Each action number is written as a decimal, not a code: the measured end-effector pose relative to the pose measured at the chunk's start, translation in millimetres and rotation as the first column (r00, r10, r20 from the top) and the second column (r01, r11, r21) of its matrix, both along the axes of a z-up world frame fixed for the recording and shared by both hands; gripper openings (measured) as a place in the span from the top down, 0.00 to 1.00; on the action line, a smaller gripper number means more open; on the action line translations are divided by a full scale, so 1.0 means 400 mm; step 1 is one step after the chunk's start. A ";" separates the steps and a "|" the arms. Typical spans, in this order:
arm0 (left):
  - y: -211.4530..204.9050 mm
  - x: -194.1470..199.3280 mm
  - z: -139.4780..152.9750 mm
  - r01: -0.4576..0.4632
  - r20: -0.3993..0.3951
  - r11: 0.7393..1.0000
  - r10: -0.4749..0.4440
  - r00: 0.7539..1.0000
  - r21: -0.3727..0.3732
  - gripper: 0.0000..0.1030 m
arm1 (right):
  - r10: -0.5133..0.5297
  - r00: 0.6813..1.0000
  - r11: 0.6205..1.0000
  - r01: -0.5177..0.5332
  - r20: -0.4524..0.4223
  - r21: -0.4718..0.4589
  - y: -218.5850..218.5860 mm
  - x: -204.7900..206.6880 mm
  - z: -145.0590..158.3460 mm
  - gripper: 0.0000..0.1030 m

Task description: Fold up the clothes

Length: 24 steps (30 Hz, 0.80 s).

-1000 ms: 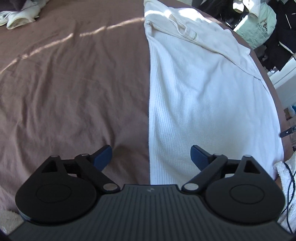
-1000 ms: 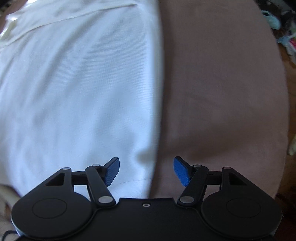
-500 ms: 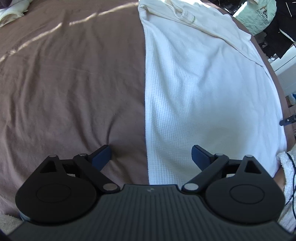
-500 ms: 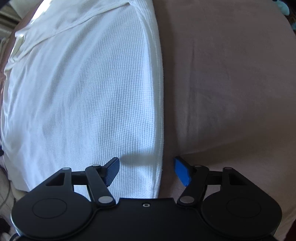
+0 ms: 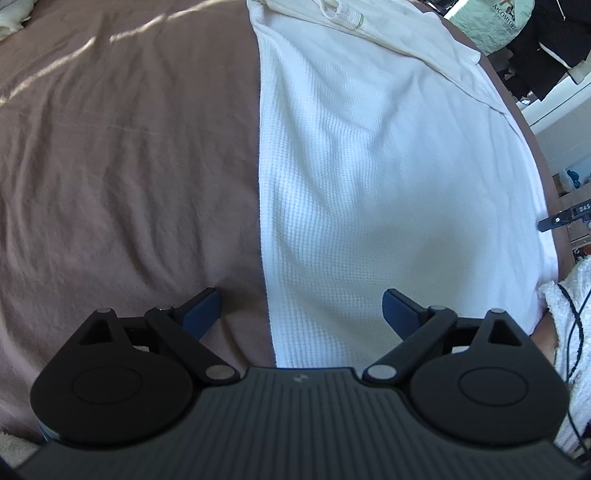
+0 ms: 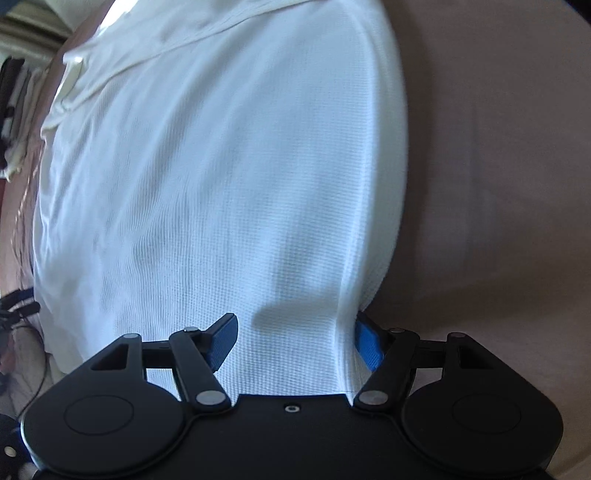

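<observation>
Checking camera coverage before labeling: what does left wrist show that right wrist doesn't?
Only the left wrist view: the left hand-held gripper, open, straddling the garment's left edge; the neckline label; hanging dark clothes; the fluffy white textile with a black cable.

Only the right wrist view: the right hand-held gripper, jaws opening, with the garment's right edge between its fingers; one blue pad sits against that edge.

Both: the white waffle-knit garment lying flat on the brown bedspread.
</observation>
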<state>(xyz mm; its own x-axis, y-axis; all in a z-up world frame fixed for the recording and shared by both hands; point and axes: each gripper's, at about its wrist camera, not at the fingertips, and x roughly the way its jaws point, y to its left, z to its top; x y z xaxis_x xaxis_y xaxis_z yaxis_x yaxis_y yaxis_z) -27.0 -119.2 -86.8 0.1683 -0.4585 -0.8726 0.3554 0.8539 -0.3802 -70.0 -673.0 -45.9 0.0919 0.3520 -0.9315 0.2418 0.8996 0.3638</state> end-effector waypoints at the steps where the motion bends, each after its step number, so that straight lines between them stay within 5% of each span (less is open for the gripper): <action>1: 0.003 0.000 0.000 -0.002 -0.002 1.000 0.002 1.000 -0.006 0.08 | 0.008 1.000 1.000 -0.008 0.001 -0.005 0.006 0.005 0.002 0.24; 7: 0.030 -0.003 0.006 -0.042 0.005 0.998 0.042 0.999 -0.043 0.11 | 0.031 0.999 0.999 -0.032 -0.021 -0.022 0.023 0.016 0.028 0.23; 14: 0.115 0.024 0.010 -0.167 -0.062 0.965 0.158 0.986 -0.203 0.25 | 0.097 0.994 0.993 -0.099 -0.043 -0.067 0.006 -0.074 0.045 0.24; 24: -0.016 -0.003 -0.003 0.062 -0.030 0.992 -0.066 0.997 -0.112 0.21 | -0.025 0.997 0.990 0.013 -0.079 -0.142 -0.072 -0.083 0.027 0.24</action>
<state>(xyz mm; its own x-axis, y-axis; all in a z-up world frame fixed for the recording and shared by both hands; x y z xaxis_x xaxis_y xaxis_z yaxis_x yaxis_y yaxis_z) -28.3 -125.6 -88.0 0.1071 -0.5616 -0.8204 0.3936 0.7817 -0.4837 -103.3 -701.9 -35.1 0.0197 0.2151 -0.9764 0.2825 0.9356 0.2118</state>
